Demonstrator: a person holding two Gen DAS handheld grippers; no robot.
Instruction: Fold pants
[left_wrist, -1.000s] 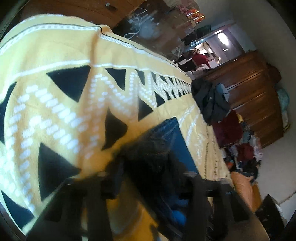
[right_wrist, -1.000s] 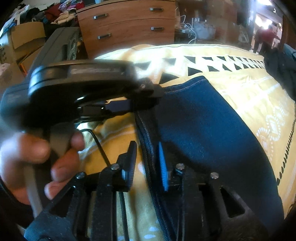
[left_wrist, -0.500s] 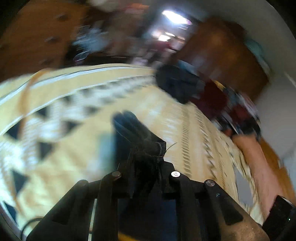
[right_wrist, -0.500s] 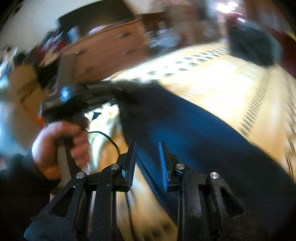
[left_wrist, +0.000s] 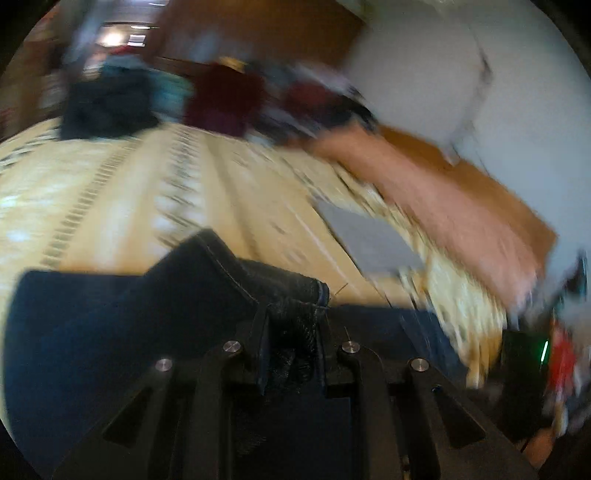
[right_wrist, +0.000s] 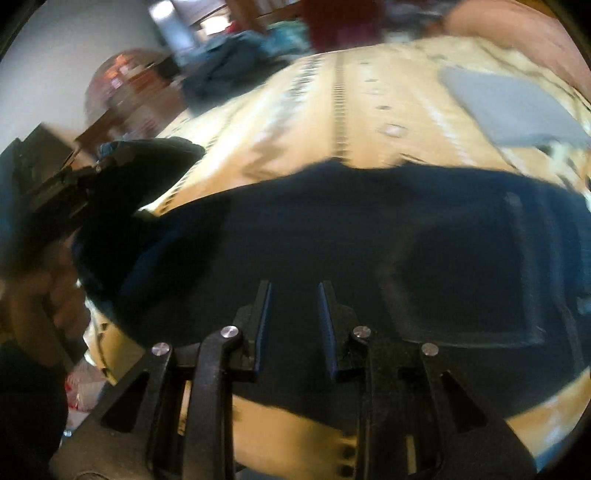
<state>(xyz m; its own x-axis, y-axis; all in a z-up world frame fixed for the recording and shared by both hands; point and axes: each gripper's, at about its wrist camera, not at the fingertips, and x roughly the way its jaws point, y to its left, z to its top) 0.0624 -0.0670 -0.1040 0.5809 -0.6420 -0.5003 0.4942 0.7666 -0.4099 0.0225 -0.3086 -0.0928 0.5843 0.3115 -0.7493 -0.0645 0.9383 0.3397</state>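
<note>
Presently: dark blue denim pants (right_wrist: 332, 236) lie spread across a bed under a yellow patterned blanket (left_wrist: 122, 206), back pocket facing up. Left gripper (left_wrist: 293, 317) has its jaws clamped on a bunched hem of the pants. Right gripper (right_wrist: 293, 295) jaws stand slightly parted over the denim; whether they pinch it cannot be told. Grey folded cloth (right_wrist: 506, 107) lies farther off on the blanket.

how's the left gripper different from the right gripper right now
The left gripper is clamped on a bunched denim edge of the pants; the right gripper shows a clear gap between its pads, with denim behind, so its hold is unclear. The left's jaws have just been closing. Both are black, two-fingered, over the yellow blanket.
</note>
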